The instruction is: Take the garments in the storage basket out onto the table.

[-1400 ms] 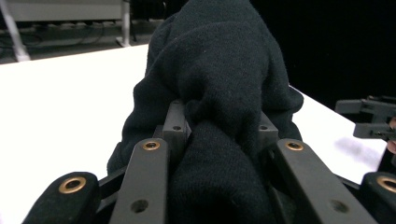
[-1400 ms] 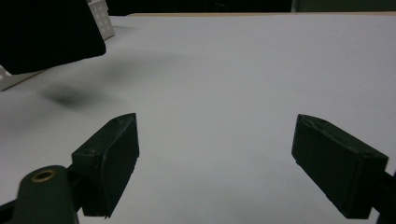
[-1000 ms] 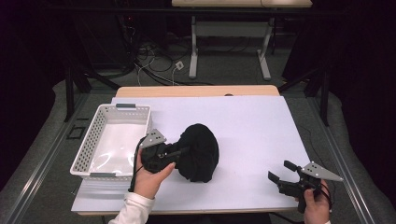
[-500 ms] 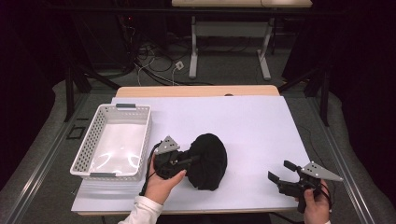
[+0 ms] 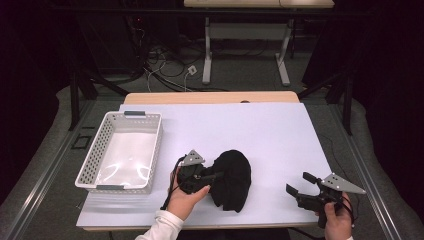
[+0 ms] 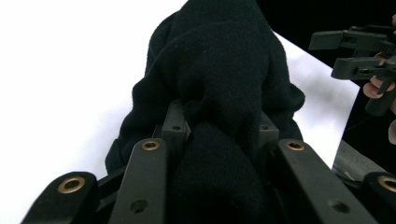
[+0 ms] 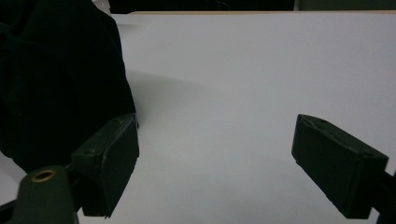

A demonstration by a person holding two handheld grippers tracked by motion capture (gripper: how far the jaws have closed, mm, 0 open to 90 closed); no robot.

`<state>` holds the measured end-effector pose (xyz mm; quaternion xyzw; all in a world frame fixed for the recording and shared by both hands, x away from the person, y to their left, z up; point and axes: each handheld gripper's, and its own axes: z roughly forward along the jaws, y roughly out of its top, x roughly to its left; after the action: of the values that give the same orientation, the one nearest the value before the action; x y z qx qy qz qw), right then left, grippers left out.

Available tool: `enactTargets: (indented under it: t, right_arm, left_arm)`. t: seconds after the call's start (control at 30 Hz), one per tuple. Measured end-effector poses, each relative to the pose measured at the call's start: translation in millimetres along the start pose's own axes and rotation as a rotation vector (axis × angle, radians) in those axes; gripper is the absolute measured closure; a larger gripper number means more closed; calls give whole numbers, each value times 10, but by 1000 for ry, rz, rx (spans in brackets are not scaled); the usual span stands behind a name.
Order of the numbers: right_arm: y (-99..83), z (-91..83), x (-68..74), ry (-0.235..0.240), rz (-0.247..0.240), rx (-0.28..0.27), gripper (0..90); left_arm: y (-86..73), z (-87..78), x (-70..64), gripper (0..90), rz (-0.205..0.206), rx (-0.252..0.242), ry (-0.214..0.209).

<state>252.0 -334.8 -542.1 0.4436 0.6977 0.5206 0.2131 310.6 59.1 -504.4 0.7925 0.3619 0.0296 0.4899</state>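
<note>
Since 1.0 s ago, my left claw (image 5: 212,177) and its one black cloth bundle (image 5: 232,179) have slid right & nearer me, away from the one white basket (image 5: 150,150). Left claw pinches a fold of the cloth (image 6: 219,93), jaws pressed into it. Cloth lies on the white surface (image 5: 280,135), front centre. Right claw (image 5: 298,187): unmoved at front right, jaws spread, nothing between them; cloth edge (image 7: 60,79) just beside its one jaw.
</note>
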Motion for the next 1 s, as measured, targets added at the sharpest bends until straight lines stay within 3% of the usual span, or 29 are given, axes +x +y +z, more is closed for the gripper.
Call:
enactTargets:
  t: [0.1, 0.3, 0.6, 0.8, 0.83, 1.0]
  right_arm:
    - [-1, 1, 1, 1, 1, -3, 147]
    - [-3, 4, -7, 2, 5, -2, 147]
    - [-4, 5, -5, 5, 0, -1, 147]
    - [-2, 2, -4, 4, 1, -2, 147]
    - [-2, 1, -5, 3, 3, -1, 147]
    - [-3, 1, -4, 4, 2, -2, 147]
  left_arm:
    - [-33, 122, -4, 678, -13, 16, -3]
    - [-85, 236, -13, 667, -1, 41, 11]
    - [-138, 314, 9, 618, -2, 50, 15]
    - [-146, 309, -4, 515, -1, 34, 26]
    - [-145, 299, -12, 454, -3, 27, 40]
    - [-137, 270, -17, 315, -17, 22, 51]
